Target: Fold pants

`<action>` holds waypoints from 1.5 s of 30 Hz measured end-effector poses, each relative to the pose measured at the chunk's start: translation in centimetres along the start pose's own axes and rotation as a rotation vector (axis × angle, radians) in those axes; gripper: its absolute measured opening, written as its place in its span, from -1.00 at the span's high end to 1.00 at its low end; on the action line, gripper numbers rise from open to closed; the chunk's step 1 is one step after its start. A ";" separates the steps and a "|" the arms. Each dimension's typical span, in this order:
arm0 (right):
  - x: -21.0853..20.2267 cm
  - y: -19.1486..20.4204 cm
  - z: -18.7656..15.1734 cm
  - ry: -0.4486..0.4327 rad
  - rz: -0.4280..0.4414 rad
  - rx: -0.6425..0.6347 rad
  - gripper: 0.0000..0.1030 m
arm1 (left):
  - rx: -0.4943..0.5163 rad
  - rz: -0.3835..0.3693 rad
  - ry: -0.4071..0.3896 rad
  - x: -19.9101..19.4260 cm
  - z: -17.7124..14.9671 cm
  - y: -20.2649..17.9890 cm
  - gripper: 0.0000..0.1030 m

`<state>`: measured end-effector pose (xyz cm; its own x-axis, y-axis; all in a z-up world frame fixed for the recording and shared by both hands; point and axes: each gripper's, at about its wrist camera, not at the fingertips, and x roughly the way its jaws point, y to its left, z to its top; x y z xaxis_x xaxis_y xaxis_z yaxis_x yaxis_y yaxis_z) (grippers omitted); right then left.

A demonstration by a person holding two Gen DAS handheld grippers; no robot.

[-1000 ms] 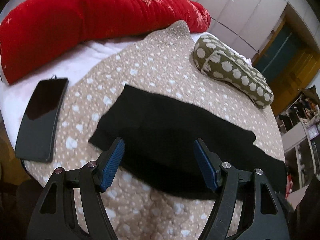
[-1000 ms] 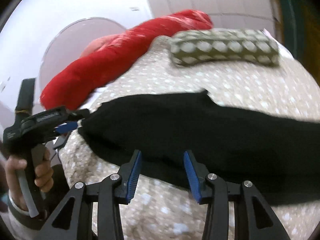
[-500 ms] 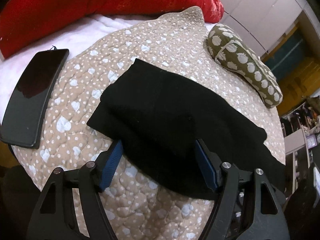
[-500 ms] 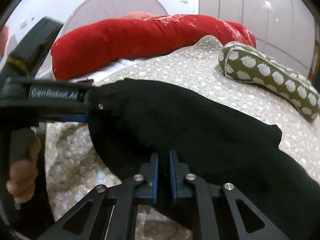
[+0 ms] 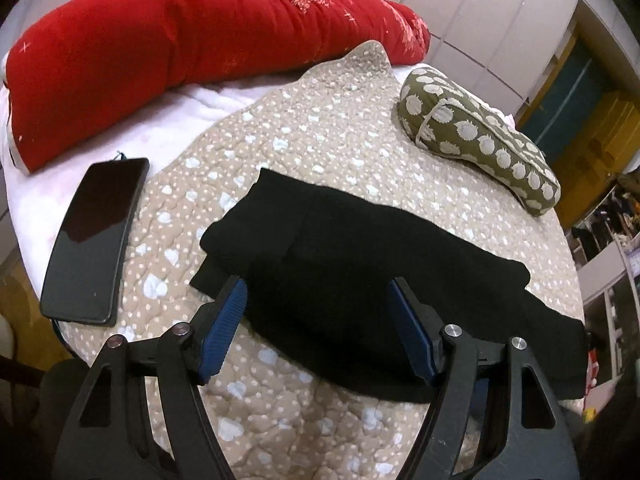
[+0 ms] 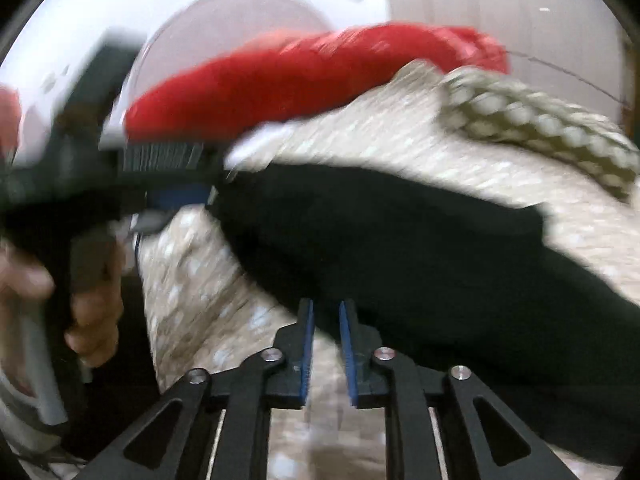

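- The black pants [image 5: 360,264] are seen lying flat on the dotted quilt [image 5: 320,136], already narrowed into a long band; a first lengthwise fold is judged done, and the crosswise fold is judged to be the step in hand.
- The band's long axis is seen running from its squared end nearest the phone [image 5: 94,240] away toward the quilt's far right edge; the green dotted pillow [image 5: 476,136] is seen beyond the pants, well apart.
- The left gripper [image 5: 316,324] is held with jaws spread wide over the pants' near edge; nothing is gripped.
- The right gripper [image 6: 324,344] has just been reopened a little; its jaws are seen slightly parted at the pants' near edge; whether cloth lies between them cannot be told through the blur.
- Next, one end must be pinched through all layers and carried along the long axis onto the other.
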<state>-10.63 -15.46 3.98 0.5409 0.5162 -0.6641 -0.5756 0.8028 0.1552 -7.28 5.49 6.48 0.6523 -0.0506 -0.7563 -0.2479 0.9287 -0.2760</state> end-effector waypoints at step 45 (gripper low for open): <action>-13.5 -24.2 -11.1 -0.212 -0.408 0.921 0.86 | 0.218 0.051 0.057 2.5 -3.3 -7.1 -0.40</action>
<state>-10.82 -45.21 1.05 0.7384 0.1234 -0.6630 0.3214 0.7999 0.5068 -6.25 -2.44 4.56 0.5999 -0.0160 -0.7999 -0.1149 0.9877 -0.1059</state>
